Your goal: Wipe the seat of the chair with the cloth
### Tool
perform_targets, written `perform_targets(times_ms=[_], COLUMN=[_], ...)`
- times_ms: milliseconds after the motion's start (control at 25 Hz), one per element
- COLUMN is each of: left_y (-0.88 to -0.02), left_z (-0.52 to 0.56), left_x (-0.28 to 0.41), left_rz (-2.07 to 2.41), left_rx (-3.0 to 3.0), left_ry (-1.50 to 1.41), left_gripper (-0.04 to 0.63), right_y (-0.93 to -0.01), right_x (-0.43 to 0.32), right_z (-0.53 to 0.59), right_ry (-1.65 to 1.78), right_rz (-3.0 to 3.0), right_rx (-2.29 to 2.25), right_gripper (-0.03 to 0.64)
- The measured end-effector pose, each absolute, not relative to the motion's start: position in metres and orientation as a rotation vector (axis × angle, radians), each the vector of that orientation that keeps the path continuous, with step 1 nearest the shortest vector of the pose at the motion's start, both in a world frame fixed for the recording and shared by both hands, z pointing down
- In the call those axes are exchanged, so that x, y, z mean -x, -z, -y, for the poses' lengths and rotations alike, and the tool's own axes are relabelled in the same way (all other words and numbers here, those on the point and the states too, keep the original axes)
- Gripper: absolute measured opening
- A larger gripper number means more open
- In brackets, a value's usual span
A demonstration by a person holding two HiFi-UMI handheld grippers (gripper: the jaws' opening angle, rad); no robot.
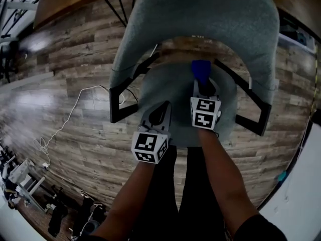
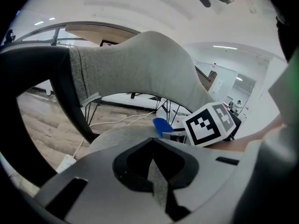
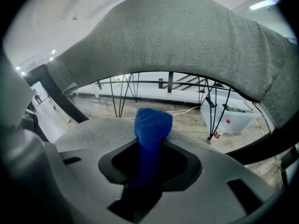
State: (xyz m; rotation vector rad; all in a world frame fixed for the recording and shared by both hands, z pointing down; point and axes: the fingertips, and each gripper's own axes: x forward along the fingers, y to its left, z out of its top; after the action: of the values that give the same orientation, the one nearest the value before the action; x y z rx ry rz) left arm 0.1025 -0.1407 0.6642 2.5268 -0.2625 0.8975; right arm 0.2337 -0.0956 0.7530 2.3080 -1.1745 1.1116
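A grey upholstered chair with a curved backrest and a round seat stands in front of me. My right gripper is over the middle of the seat, shut on a blue cloth that sticks out past its tips toward the backrest. In the right gripper view the cloth bulges out of the right gripper above the seat. My left gripper hovers over the seat's front left, shut and holding nothing. The left gripper view shows the left gripper, with the cloth off to its right.
Black armrest frames flank the seat. A white cable lies on the wooden floor to the left. Behind the chair stand thin black legs, a clear box and a small bottle.
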Motion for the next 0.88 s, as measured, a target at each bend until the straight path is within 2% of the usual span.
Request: perform_targets(times_ms=[520, 880], left_y=[-0.666, -0.665], left_z=[0.128, 0.147], left_x=[-0.132, -0.118], left_rz=[0.161, 0.161], left_rx=[-2.536, -2.618], left_ry=[-0.825, -0.846], left_gripper=[0.002, 0.002], right_y=[-0.755, -0.755], right_x=[-0.285, -0.302], right_z=[0.031, -0.001], right_ry=[-1.109, -1.081], right_rz=[0.964, 0.824], right_rx=[-2.411, -2.436], right_gripper=[0.130, 0.130])
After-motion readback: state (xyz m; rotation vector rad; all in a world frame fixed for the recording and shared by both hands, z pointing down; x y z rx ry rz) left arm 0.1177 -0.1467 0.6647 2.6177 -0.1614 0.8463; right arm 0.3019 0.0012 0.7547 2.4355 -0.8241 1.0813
